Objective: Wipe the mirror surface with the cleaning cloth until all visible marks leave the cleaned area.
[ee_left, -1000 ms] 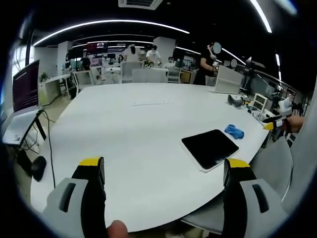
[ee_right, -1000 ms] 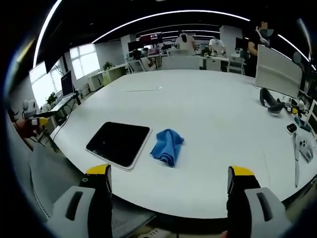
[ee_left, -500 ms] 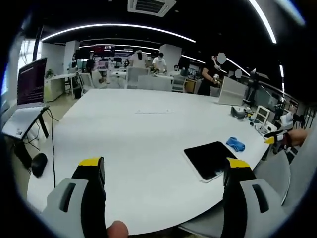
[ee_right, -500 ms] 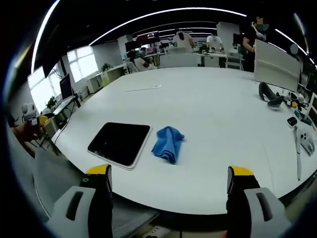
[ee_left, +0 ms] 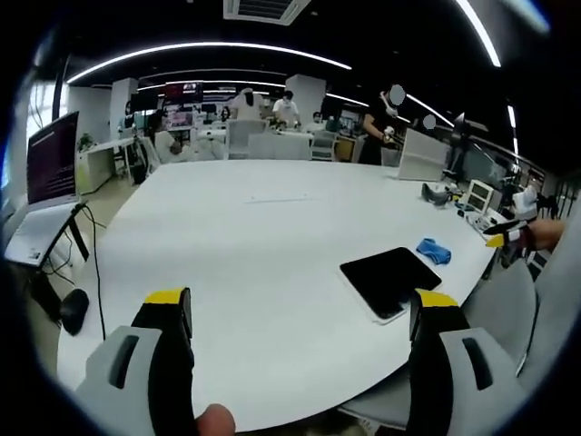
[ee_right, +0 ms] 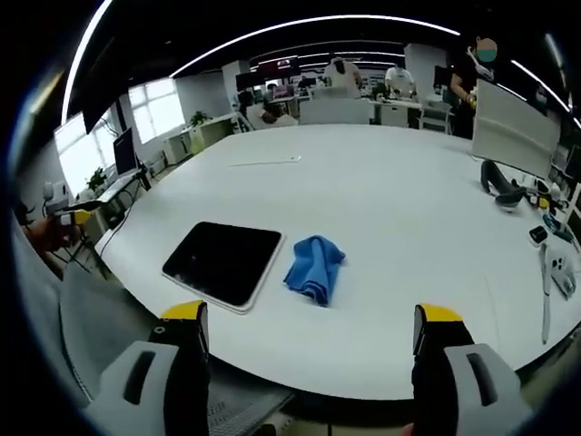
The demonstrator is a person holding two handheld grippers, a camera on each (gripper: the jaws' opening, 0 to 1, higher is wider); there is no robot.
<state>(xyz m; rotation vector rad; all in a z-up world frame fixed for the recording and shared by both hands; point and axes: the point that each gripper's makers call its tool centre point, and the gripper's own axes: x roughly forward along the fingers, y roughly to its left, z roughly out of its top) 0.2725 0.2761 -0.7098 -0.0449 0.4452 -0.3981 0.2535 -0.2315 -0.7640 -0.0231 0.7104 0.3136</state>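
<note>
A dark rectangular mirror (ee_right: 223, 262) with a pale rim lies flat near the front edge of the big white table (ee_right: 381, 191). Just to its right sits a crumpled blue cleaning cloth (ee_right: 315, 268), close to the mirror's edge. My right gripper (ee_right: 309, 341) is open, hanging short of the table's rim with nothing between its yellow-tipped jaws. In the left gripper view the mirror (ee_left: 390, 280) and the cloth (ee_left: 433, 249) sit far right. My left gripper (ee_left: 300, 322) is open too, over the table's near edge. The other gripper's yellow tip (ee_left: 504, 238) shows at the far right.
A thin white strip (ee_right: 265, 163) lies farther back on the table. Small devices and a black object (ee_right: 502, 186) crowd the right side, near an upright grey panel (ee_right: 513, 123). A laptop (ee_left: 47, 168) stands on a side desk at left. People work at desks beyond.
Both views have shifted slightly with the hands. The mirror and the cloth lie where they were. Both grippers stay open.
</note>
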